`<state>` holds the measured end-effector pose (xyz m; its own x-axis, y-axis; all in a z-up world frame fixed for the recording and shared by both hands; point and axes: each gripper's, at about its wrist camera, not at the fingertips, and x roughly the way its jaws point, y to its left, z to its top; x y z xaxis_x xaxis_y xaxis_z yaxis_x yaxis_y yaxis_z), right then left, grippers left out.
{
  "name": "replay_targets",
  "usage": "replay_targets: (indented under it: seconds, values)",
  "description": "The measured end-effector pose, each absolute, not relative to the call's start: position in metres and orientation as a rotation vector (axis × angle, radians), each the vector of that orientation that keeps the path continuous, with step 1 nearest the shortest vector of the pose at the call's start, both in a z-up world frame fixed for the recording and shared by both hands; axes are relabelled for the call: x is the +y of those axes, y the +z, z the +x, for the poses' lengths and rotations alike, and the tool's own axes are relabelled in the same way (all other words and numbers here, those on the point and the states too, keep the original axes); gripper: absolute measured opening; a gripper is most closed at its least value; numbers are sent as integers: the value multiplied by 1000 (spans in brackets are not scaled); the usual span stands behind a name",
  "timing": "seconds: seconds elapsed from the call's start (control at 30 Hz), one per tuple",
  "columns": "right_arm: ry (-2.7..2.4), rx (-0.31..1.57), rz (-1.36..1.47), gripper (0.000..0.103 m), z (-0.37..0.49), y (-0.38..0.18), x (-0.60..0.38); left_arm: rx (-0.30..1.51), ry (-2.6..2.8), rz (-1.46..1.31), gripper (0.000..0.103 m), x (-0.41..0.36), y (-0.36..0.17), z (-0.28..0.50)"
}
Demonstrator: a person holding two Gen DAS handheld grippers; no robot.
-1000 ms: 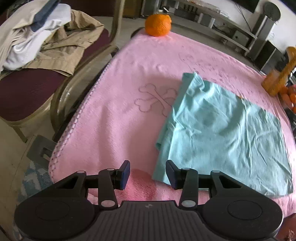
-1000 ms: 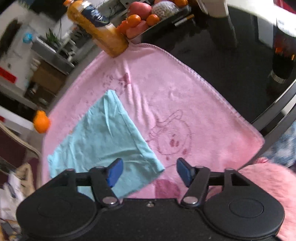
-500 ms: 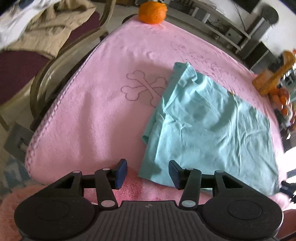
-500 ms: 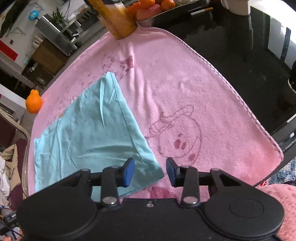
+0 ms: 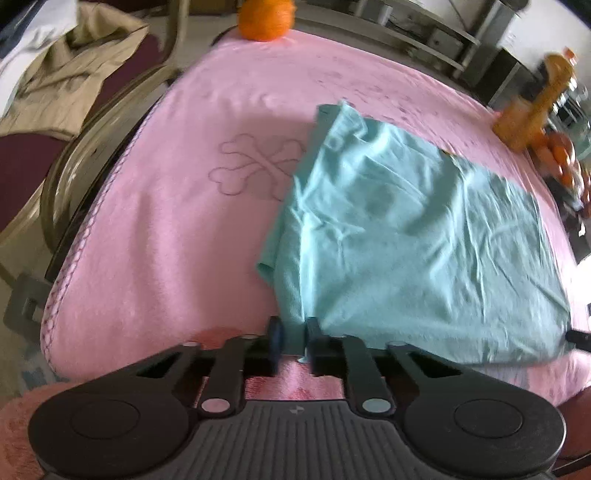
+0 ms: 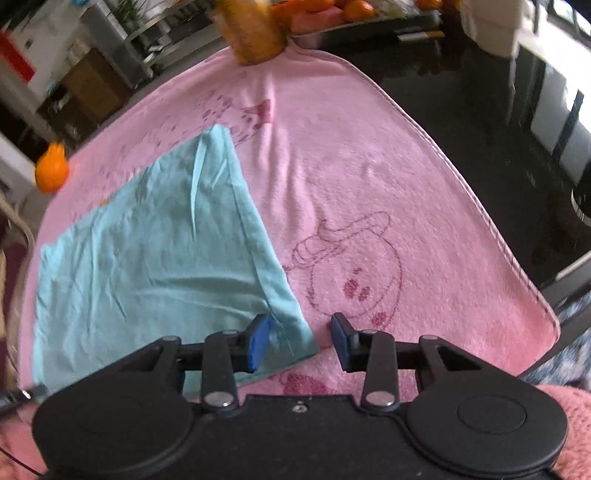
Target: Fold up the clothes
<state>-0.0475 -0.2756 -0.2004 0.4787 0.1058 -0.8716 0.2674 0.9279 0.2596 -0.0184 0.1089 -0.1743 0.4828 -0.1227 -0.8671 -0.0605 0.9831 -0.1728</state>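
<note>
A teal cloth (image 5: 406, 240) lies flat and creased on a pink towel (image 5: 166, 221). My left gripper (image 5: 293, 332) is closing, and its pads pinch the cloth's near left corner. In the right wrist view the same cloth (image 6: 147, 258) fills the left half of the towel (image 6: 369, 166). My right gripper (image 6: 300, 334) hovers low over the cloth's near right corner with its jaws closing. The corner lies between the blue pads (image 6: 258, 336), which stand apart and do not press on it.
An orange (image 5: 265, 18) sits at the towel's far edge. A yellow bottle (image 6: 251, 29) and a tray of fruit (image 6: 325, 11) stand at the far right corner. A chair piled with clothes (image 5: 55, 74) stands to the left. The bare black tabletop (image 6: 480, 110) lies to the right.
The left jaws have gone from open to closed on the cloth's near left corner. The right jaws have narrowed around the near right corner. Both grippers have come lower and nearer the cloth.
</note>
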Motion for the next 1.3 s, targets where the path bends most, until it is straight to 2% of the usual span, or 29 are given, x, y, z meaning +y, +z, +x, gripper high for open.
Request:
replay_targets:
  seconds: [0.07,0.13,0.27,0.5,0.63,0.77,1.0,1.13,1.3]
  values:
    - [-85,1080,295,12,-47,-200,-263,1058,-44,-162,4,105,-172,-21]
    - [-71,1070,258,4,-48,-197,-258,1050,-55,-152,4,104,-166,-24]
    - [-27,985,393,4,-51,-170,-273,1021,-84,-198,4,115,-144,-24]
    - [88,833,762,4,-32,-105,-301,930,-157,-551,3,144,-92,11]
    - [117,796,881,4,0,-88,-304,873,-155,-641,3,148,-64,41]
    - [96,770,894,4,42,-73,-302,848,-121,-628,3,145,-44,97]
    - [2,698,812,4,165,-55,-298,777,-81,-546,3,126,-24,228]
    - [-49,641,748,4,224,-52,-300,753,-79,-555,3,115,-34,282]
    - [-77,669,700,4,251,-74,-299,790,-57,-600,3,115,-62,310]
